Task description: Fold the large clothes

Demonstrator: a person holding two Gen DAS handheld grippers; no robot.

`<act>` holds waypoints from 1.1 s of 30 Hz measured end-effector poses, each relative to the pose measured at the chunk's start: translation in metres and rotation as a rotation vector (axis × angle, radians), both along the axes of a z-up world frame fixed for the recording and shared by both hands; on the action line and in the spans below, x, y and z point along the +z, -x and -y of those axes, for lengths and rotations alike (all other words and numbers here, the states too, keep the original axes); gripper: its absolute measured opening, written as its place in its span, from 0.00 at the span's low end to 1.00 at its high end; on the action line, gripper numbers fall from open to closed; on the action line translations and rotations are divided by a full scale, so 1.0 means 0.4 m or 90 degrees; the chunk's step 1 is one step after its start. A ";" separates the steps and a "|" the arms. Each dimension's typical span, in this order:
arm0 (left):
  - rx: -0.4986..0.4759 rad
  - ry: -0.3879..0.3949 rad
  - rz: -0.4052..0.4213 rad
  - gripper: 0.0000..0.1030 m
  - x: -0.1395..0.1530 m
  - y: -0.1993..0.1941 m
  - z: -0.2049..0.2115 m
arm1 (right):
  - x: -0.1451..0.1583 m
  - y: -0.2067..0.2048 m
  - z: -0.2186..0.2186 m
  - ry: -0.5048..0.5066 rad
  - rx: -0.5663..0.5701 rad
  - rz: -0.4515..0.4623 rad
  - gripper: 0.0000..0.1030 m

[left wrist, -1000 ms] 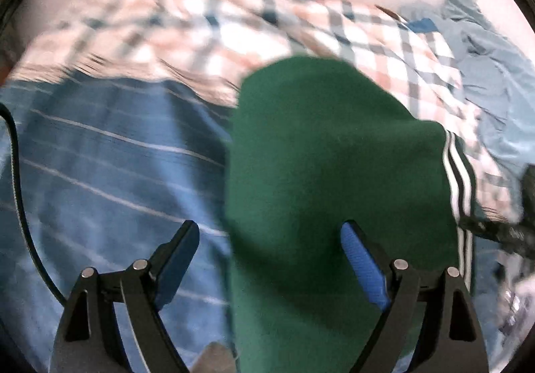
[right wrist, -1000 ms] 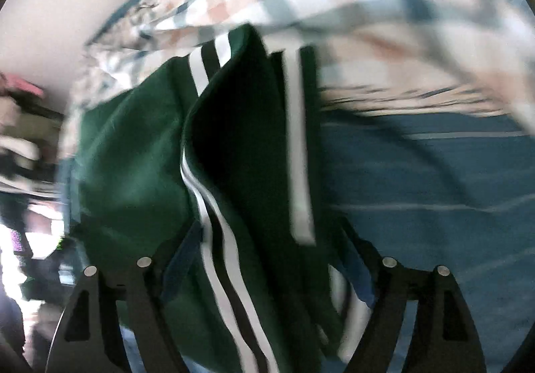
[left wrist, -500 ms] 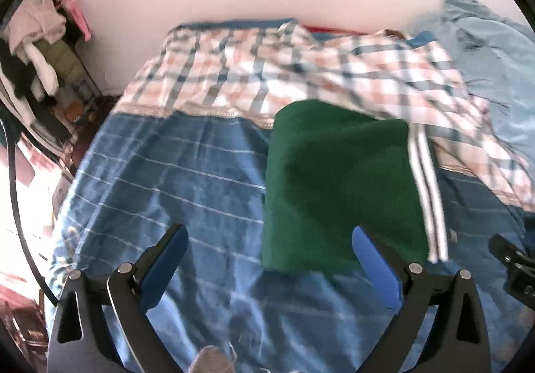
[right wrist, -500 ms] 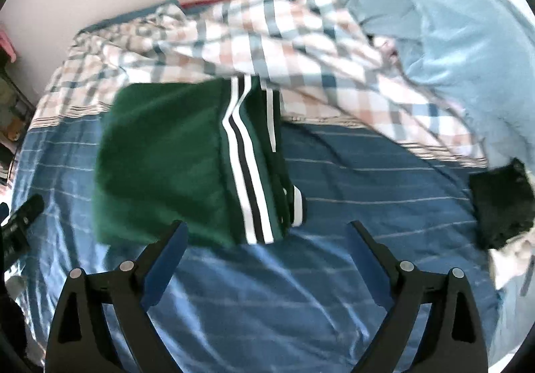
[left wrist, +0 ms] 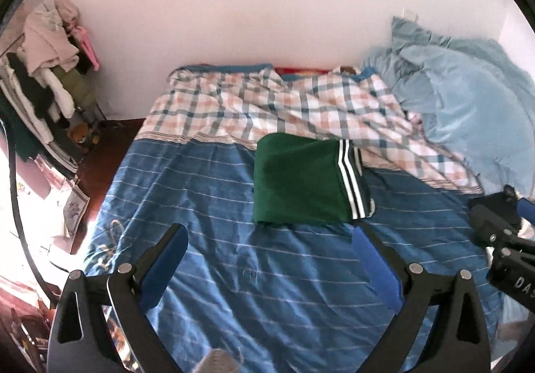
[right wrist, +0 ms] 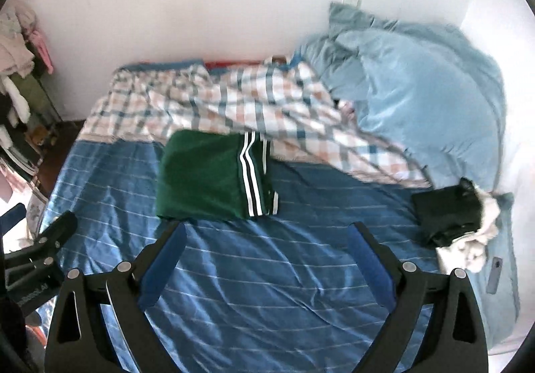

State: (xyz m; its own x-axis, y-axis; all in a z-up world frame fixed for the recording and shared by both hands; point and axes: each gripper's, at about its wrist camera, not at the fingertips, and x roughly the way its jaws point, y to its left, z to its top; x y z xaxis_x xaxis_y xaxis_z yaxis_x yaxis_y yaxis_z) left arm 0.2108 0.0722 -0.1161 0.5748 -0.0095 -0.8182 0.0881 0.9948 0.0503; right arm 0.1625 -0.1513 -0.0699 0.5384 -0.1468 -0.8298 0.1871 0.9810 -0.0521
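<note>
A: Green garment (left wrist: 301,182)?
B: Folded, lying flat on blue striped sheet (left wrist: 234,289), mid-bed. White stripes on its right edge. Far edge touches checked blanket (left wrist: 267,105).
A: L gripper (left wrist: 269,249)?
B: Above the sheet, near side of garment. Jaws spread wide, just been opening, nothing btwn them.
A: R gripper (right wrist: 267,246)?
B: Same: jaws wide apart, just been opening, empty, clear of garment.
A: Other stuff?
B: Pale blue duvet (right wrist: 418,89) bunched far right. Dark clothing (right wrist: 444,212) at right edge of bed. Clothes rack (left wrist: 50,72) far left, by wall.
</note>
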 end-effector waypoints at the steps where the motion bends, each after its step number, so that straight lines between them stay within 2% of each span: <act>1: 0.001 0.003 0.006 0.97 0.030 0.026 -0.003 | 0.033 0.027 -0.002 0.003 0.002 0.009 0.95; 7: 0.016 0.001 0.051 0.97 0.171 0.145 -0.014 | 0.238 0.186 -0.039 0.012 0.027 0.073 0.95; 13: 0.024 0.001 0.076 0.97 0.260 0.233 -0.025 | 0.369 0.310 -0.057 0.012 0.025 0.116 0.96; 25: 0.006 0.027 0.088 0.97 0.346 0.337 -0.012 | 0.497 0.481 -0.049 -0.001 0.017 0.154 0.96; 33: 0.014 0.028 0.101 0.97 0.377 0.378 -0.019 | 0.551 0.539 -0.031 -0.007 0.014 0.172 0.97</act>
State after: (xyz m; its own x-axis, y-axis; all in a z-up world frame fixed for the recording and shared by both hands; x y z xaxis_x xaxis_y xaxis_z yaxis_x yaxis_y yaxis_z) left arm 0.0598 0.0796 0.0346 0.6973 -0.0294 -0.7162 0.0606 0.9980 0.0180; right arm -0.0532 -0.1390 0.1504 0.7438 -0.1241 -0.6568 0.1713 0.9852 0.0078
